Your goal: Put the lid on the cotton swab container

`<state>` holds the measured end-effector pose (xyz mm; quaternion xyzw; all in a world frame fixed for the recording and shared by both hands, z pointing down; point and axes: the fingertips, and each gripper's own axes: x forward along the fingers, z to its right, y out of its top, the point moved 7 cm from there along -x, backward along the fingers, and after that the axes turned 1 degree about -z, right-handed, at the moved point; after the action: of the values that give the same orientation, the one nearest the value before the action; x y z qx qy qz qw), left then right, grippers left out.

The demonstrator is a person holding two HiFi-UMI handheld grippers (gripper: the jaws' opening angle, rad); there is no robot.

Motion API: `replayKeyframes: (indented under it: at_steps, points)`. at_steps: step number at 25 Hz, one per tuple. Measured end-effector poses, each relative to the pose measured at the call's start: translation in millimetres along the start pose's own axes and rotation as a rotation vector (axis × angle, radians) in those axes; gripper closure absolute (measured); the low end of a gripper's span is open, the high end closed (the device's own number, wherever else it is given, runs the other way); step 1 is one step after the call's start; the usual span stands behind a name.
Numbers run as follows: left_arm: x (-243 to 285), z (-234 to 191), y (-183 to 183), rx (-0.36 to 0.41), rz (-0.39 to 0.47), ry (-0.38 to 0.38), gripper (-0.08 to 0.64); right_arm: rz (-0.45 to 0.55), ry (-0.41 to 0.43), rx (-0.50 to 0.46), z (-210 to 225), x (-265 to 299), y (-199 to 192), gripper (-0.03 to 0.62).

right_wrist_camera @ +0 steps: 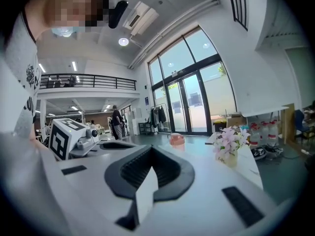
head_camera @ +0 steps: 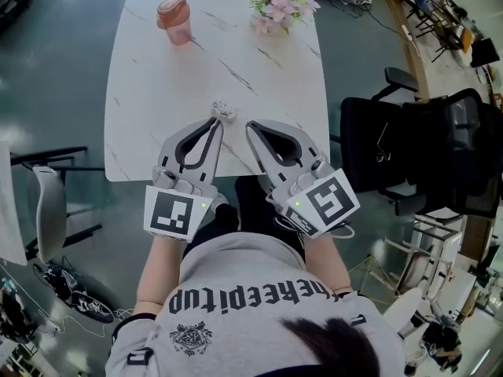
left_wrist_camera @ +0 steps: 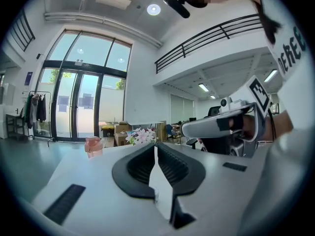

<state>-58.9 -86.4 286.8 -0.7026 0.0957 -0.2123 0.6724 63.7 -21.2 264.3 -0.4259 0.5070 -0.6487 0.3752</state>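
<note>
Container [head_camera: 224, 110] for the swabs sits small on the white counter [head_camera: 149, 93], near its front edge, just beyond the tip of the left gripper [head_camera: 215, 122] and near the tip of the right gripper [head_camera: 251, 126]; whether its lid is on cannot be told. The 2 grippers lie side by side over the counter's near edge, pointing away from the person, and each gripper's own view shows its jaws clenched together at the tips, gripping nothing. Far across the counter stand a pink cup [head_camera: 174, 20] and a vase of flowers [head_camera: 279, 5].
</note>
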Motion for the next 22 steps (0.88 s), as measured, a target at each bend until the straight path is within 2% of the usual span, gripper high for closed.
replayKeyframes:
  at_steps: [5, 8, 15, 22]
  points:
    - [19.8, -10.1, -9.0, 0.021, -0.023, 0.017, 0.534, -0.036, 0.025, 0.009, 19.4, 15.0, -2.7, 0.581]
    - [31.4, -13.6, -18.2, 0.014, -0.048, 0.0, 0.459, -0.055, 0.037, 0.023, 30.9, 22.5, -7.0, 0.581]
    - [48.3, -19.5, -41.6, -0.001, -0.106, -0.013, 0.393, -0.099, 0.067, 0.051, 48.1, 36.4, -21.9, 0.581]
    - [62.5, -22.6, -65.9, 0.023, -0.164, -0.009, 0.324, -0.126, 0.092, 0.079, 58.2, 44.4, -34.6, 0.581]
